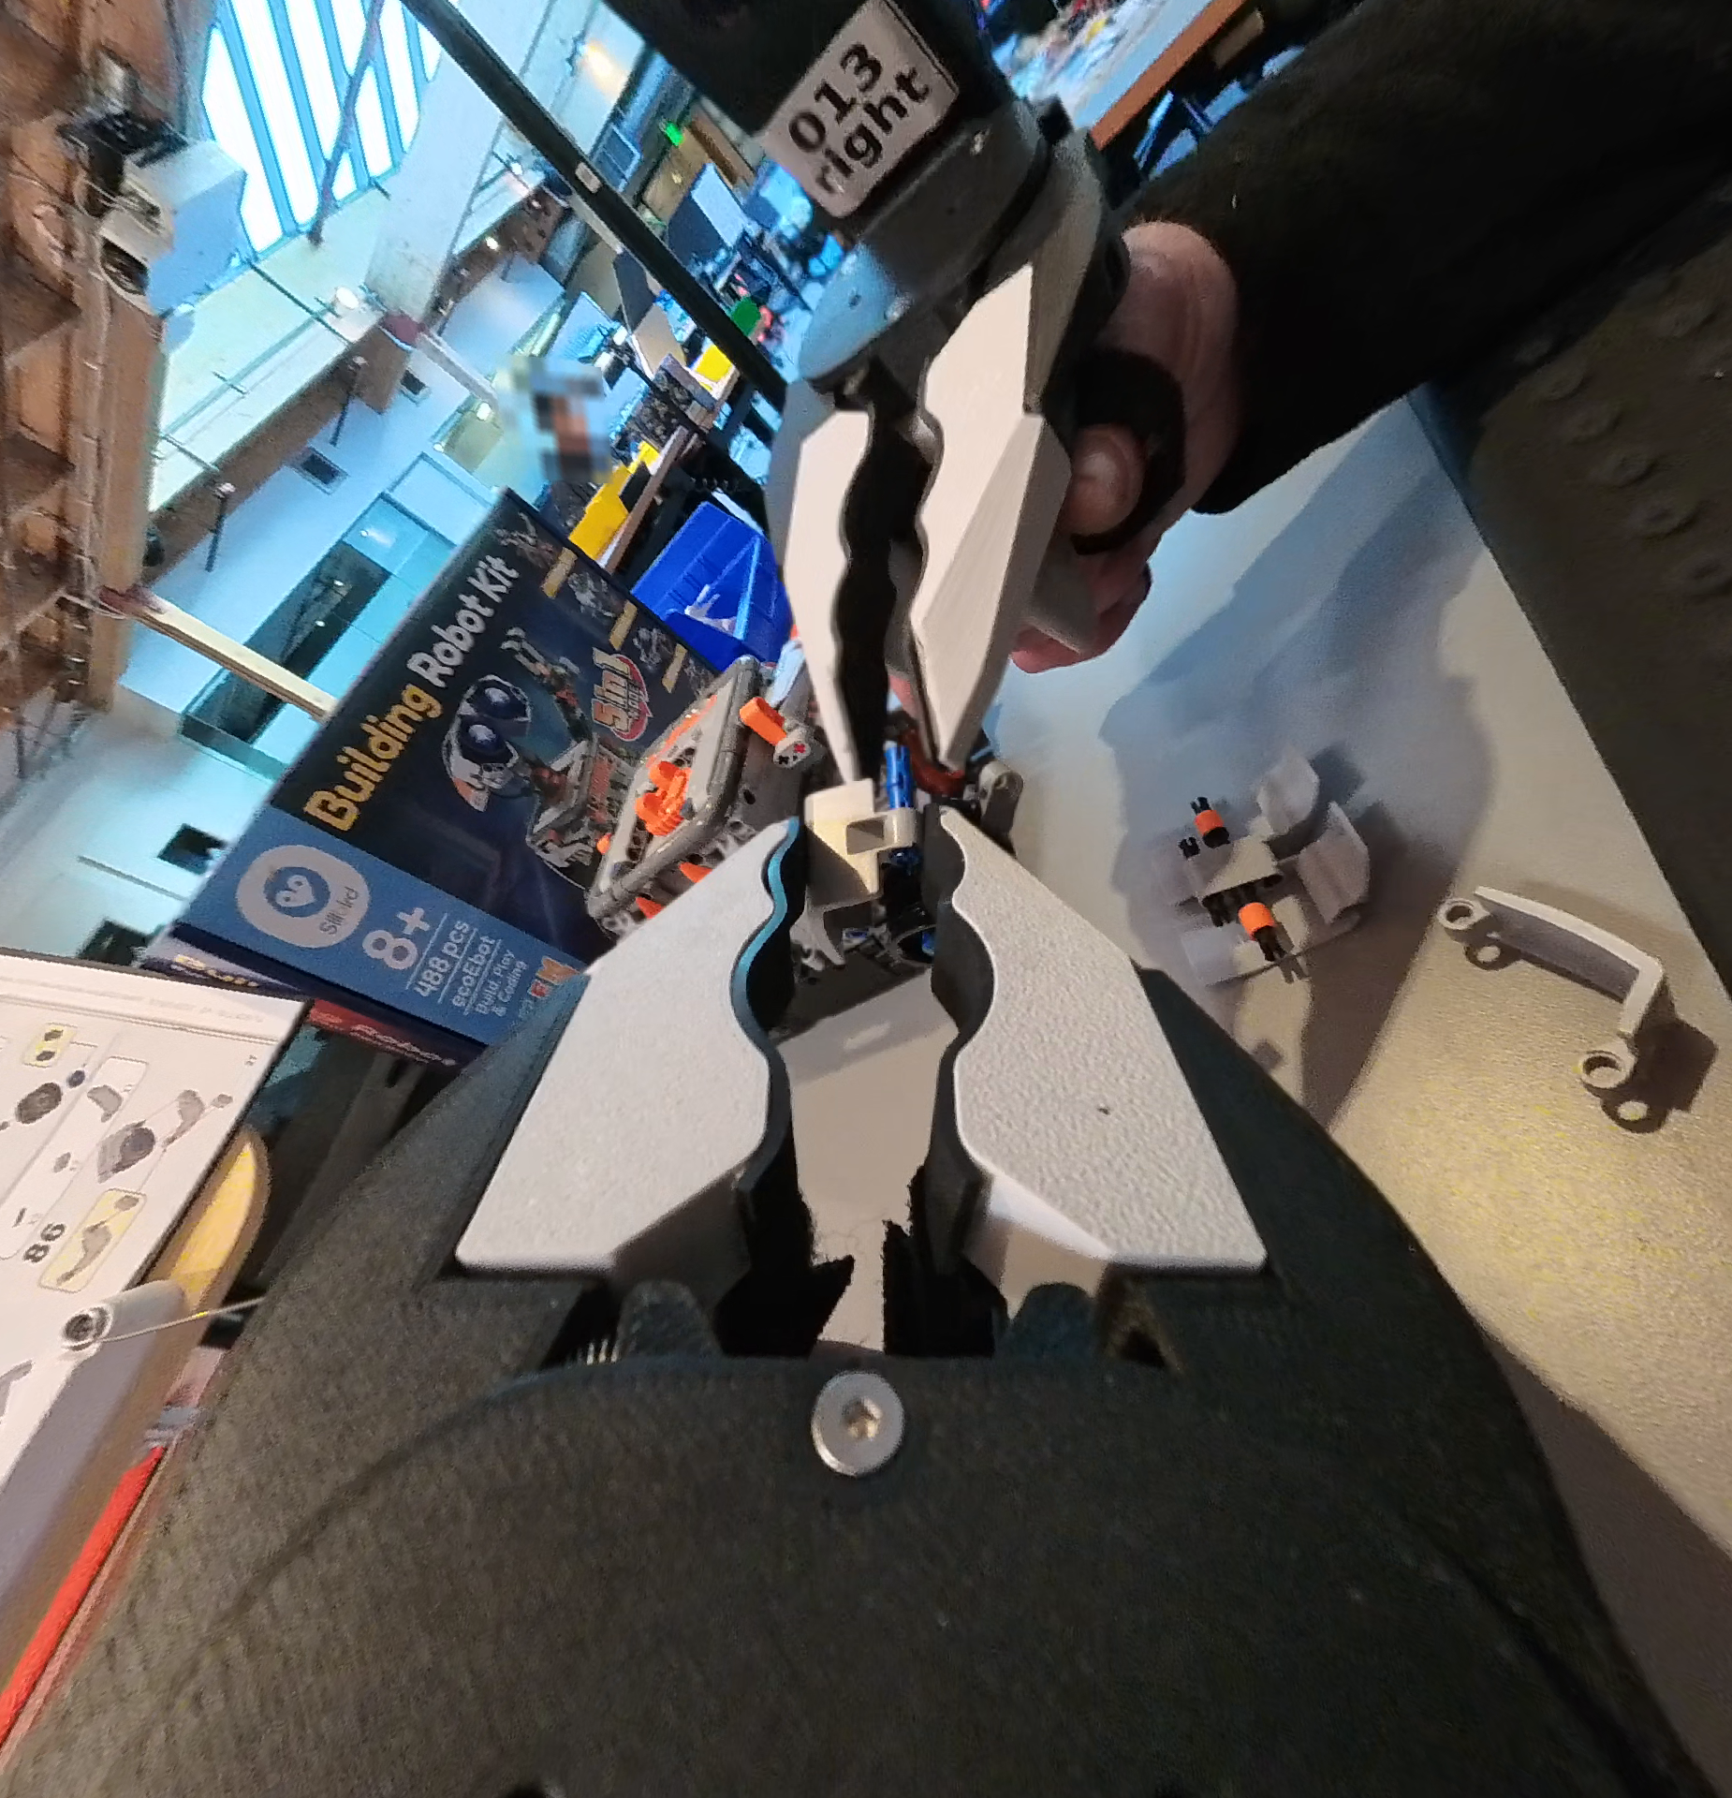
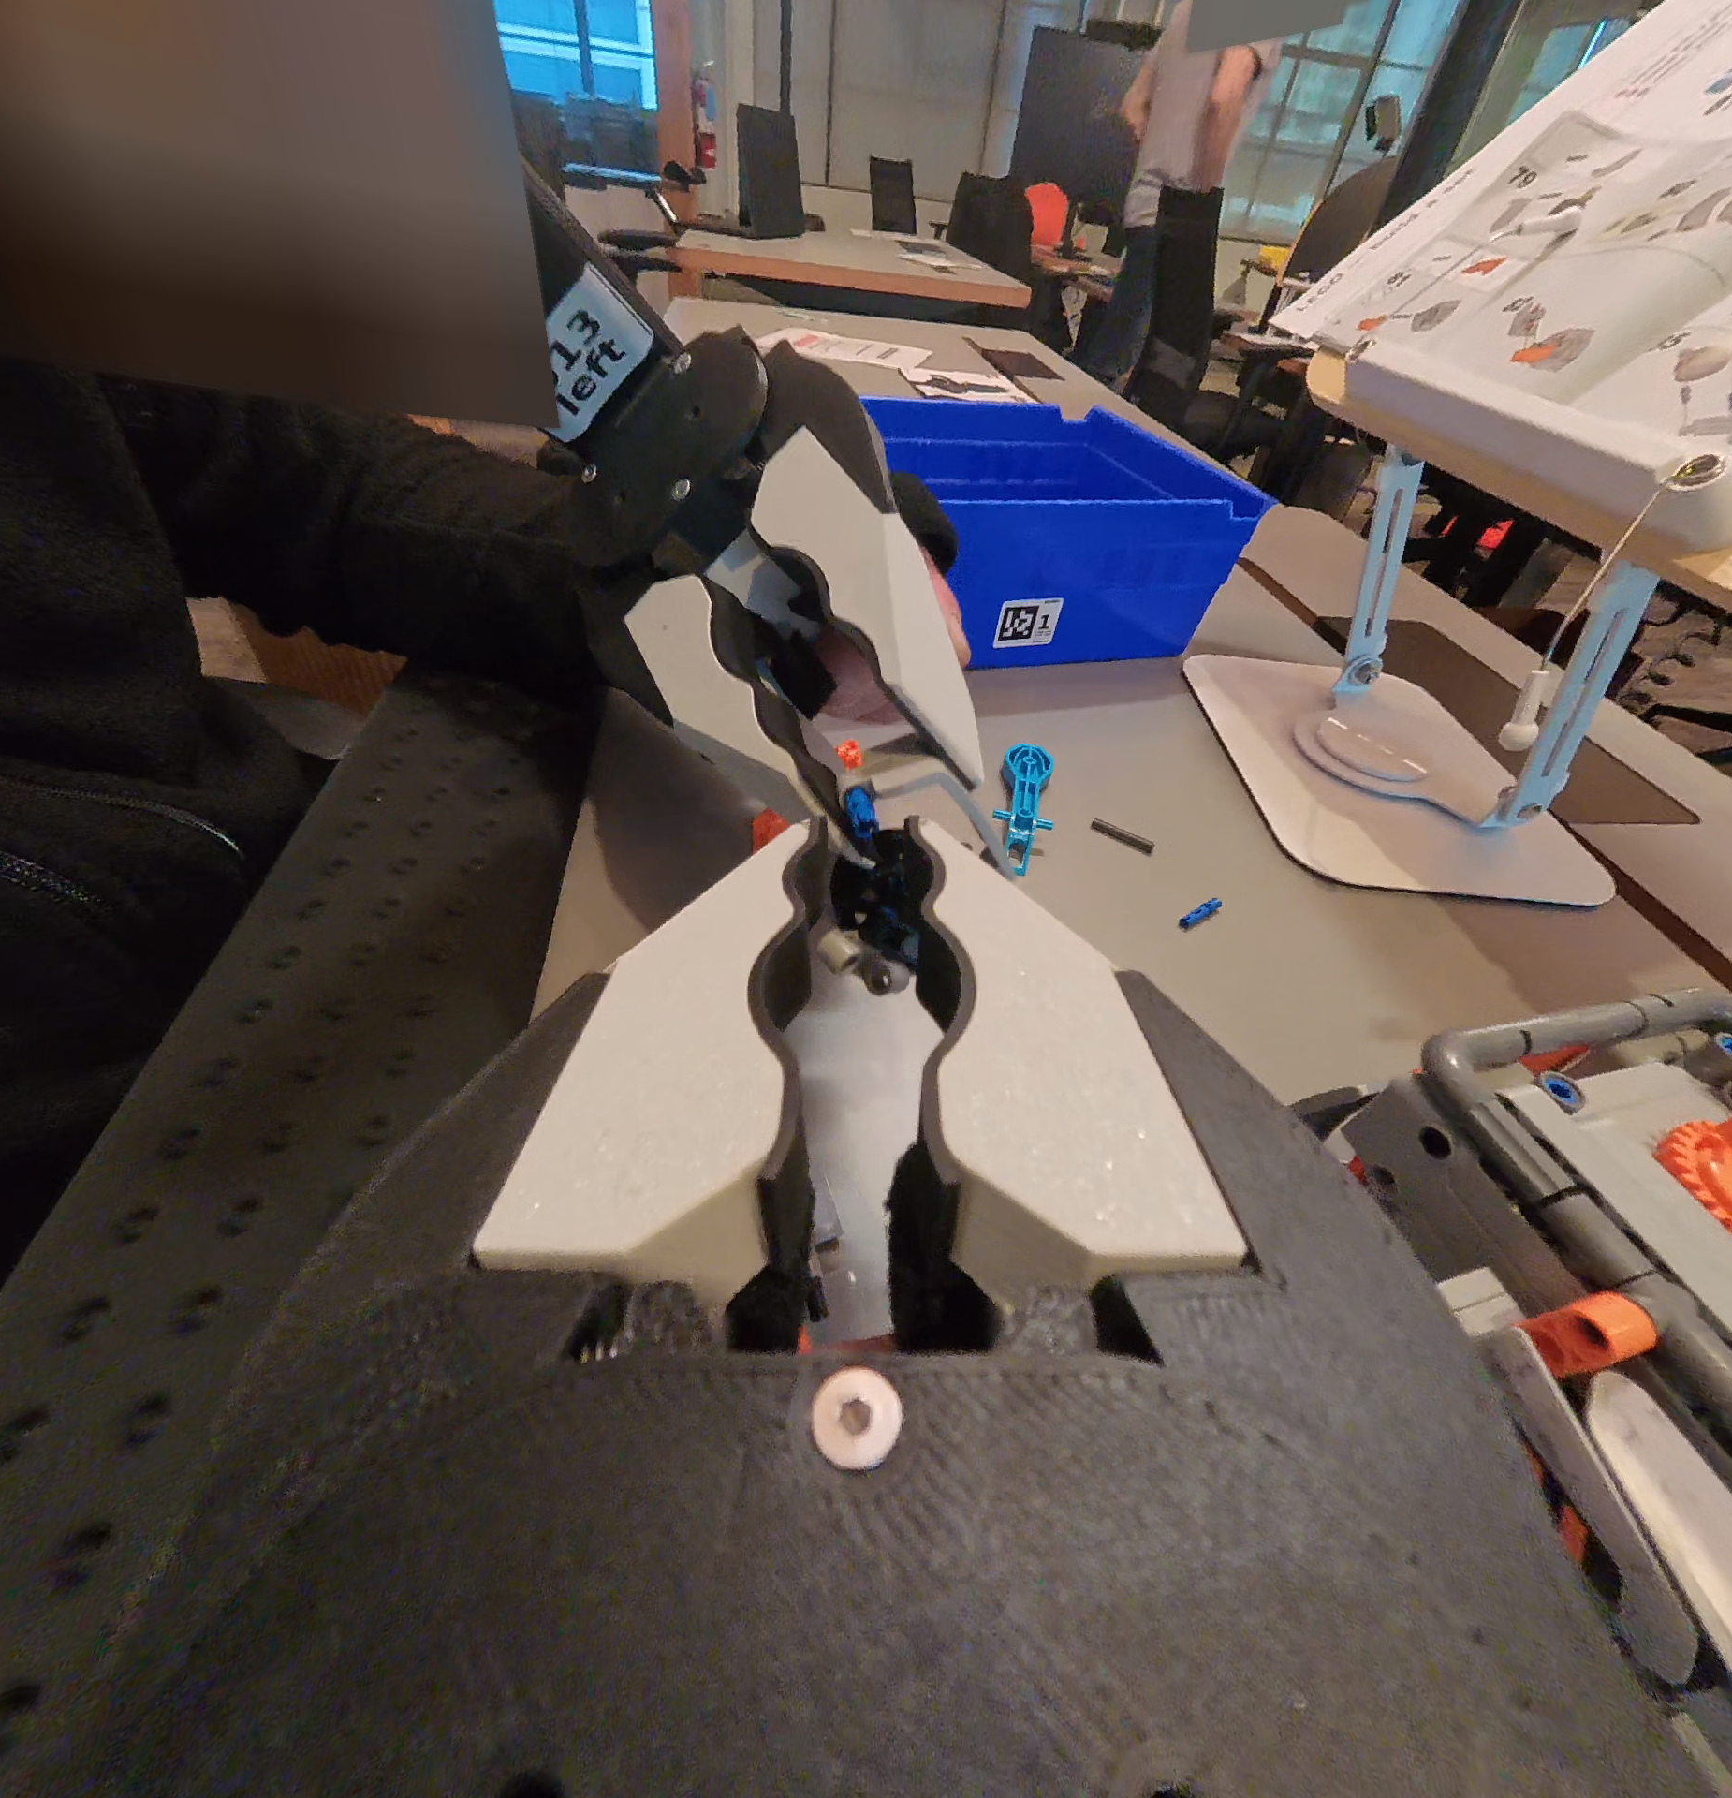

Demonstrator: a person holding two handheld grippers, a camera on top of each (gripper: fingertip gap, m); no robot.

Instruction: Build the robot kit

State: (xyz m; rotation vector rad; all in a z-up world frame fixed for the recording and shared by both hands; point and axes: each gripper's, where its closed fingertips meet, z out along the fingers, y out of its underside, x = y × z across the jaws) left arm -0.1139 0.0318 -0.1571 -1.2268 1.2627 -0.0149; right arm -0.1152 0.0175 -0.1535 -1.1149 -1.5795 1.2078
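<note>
My left gripper [image 1: 872,827] is shut on a small white brick piece [image 1: 857,842] that carries black and blue pins. My right gripper [image 1: 901,769] comes down from above, tips closed around a blue pin [image 1: 899,773] on the same small assembly. In the right wrist view my right gripper [image 2: 870,832] grips the black and blue end of the assembly [image 2: 877,905]. The left gripper [image 2: 911,817] meets it from the upper left, its tips touching the same cluster. The assembly is held just above the grey table [image 2: 1232,973]. How the pieces join is hidden by the fingers.
A grey and orange robot model [image 2: 1572,1168] lies at the right, with the kit box [image 1: 434,778] behind. Loose parts include a grey subassembly with orange pins [image 1: 1251,876], a curved grey piece [image 1: 1562,963], a light blue piece [image 2: 1023,798], a black axle [image 2: 1122,835] and a blue pin [image 2: 1199,912]. A blue bin [image 2: 1066,525] and a booklet stand [image 2: 1407,778] are behind. Both grippers' tips are close together, under 4 cm apart.
</note>
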